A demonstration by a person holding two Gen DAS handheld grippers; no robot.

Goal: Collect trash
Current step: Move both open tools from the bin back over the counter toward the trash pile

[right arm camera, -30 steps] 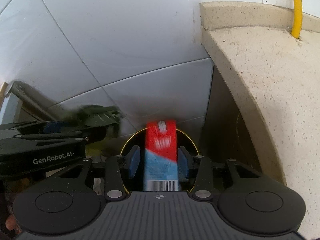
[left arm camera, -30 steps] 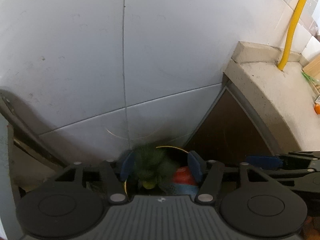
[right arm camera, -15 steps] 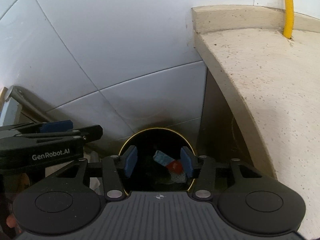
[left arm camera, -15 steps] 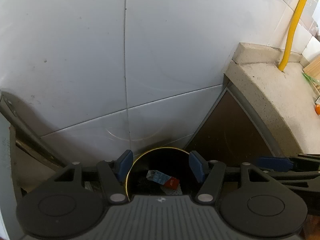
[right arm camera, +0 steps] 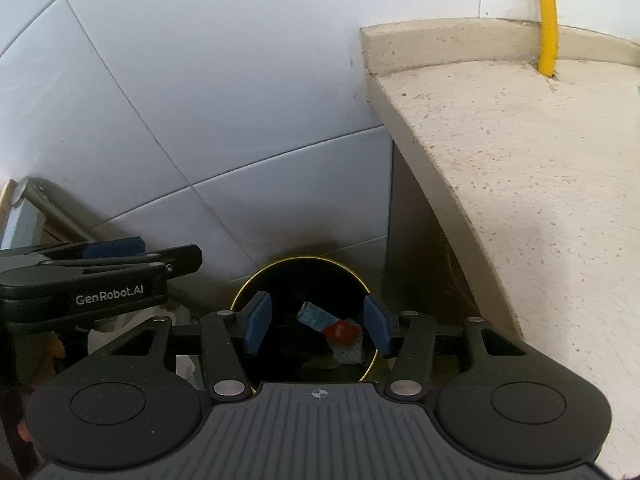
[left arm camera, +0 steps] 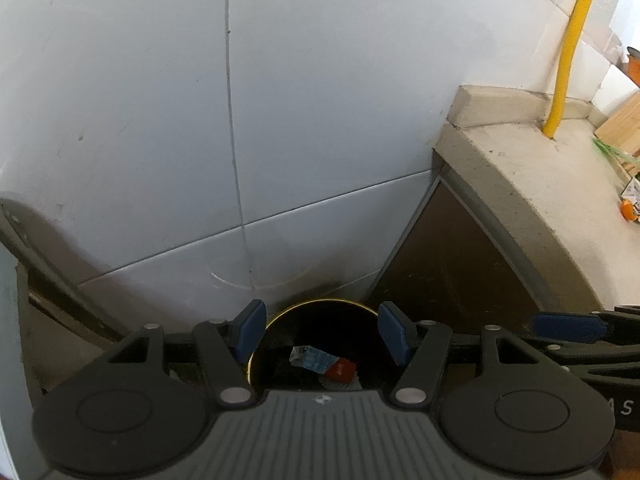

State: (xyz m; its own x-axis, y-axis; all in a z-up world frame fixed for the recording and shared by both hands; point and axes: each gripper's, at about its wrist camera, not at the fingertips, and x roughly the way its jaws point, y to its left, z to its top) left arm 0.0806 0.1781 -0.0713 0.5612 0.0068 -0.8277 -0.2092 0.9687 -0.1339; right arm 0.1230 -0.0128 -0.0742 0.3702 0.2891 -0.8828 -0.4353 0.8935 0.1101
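Note:
A round black trash bin with a gold rim (left arm camera: 320, 301) (right arm camera: 304, 259) stands on the floor against the white tiled wall. A red and blue carton (left arm camera: 324, 363) (right arm camera: 326, 322) lies inside it on other trash. My left gripper (left arm camera: 322, 334) is open and empty above the bin; it also shows at the left of the right wrist view (right arm camera: 116, 256). My right gripper (right arm camera: 317, 325) is open and empty above the bin; its blue pad shows at the right of the left wrist view (left arm camera: 568, 326).
A beige stone counter (right arm camera: 520, 168) (left arm camera: 532, 184) overhangs on the right, with a yellow pipe (left arm camera: 568, 48) rising at its back and a dark cabinet side (left arm camera: 452, 264) below. A wooden board (left arm camera: 620, 128) and small items lie on the far counter. A metal bar (left arm camera: 48, 268) slants at the left.
The left gripper let go of a green leafy bunch and the right let go of the red and blue carton; both dropped into the bin. Both grippers have since risen slightly.

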